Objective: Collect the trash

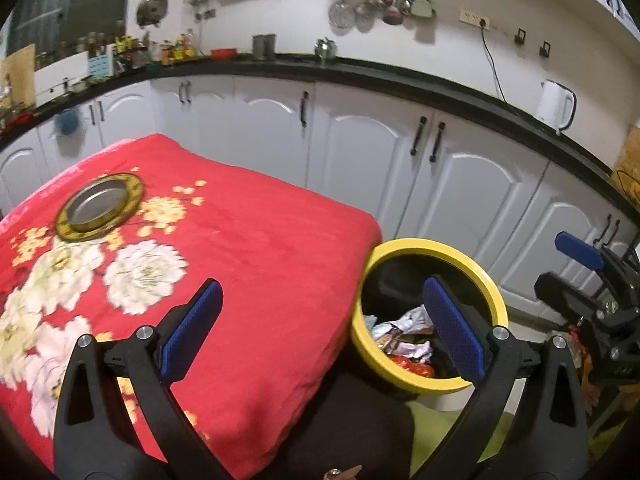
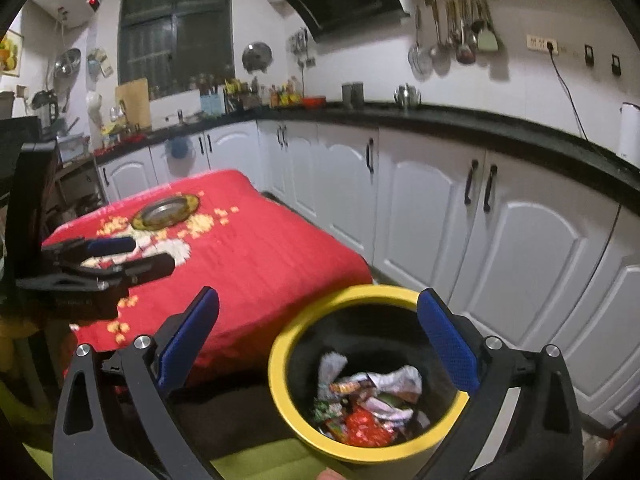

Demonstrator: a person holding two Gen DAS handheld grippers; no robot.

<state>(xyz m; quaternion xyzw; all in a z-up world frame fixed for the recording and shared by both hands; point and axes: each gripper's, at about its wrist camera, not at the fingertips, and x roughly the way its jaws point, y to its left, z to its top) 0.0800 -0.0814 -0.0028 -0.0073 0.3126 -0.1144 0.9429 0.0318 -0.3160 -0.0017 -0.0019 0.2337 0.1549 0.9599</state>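
A yellow-rimmed black bin (image 1: 476, 258) stands on the floor beside a table under a red floral cloth (image 1: 256, 264). It holds crumpled wrappers (image 1: 404, 340). My left gripper (image 1: 320, 332) is open and empty, above the table's right edge and the bin. In the right wrist view my right gripper (image 2: 320, 340) is open and empty above the bin (image 2: 280, 372), with the wrappers (image 2: 368, 404) below. The left gripper (image 2: 120, 256) shows at the left over the cloth. The right gripper (image 1: 592, 264) shows at the right edge of the left wrist view.
A round metal tray with a gold rim (image 1: 100, 206) lies on the cloth, also in the right wrist view (image 2: 166, 208). White cabinets (image 1: 460, 184) under a black counter (image 1: 400, 76) run behind. A white kettle (image 1: 556, 104) stands on the counter. Green floor covering (image 2: 256, 460) lies below.
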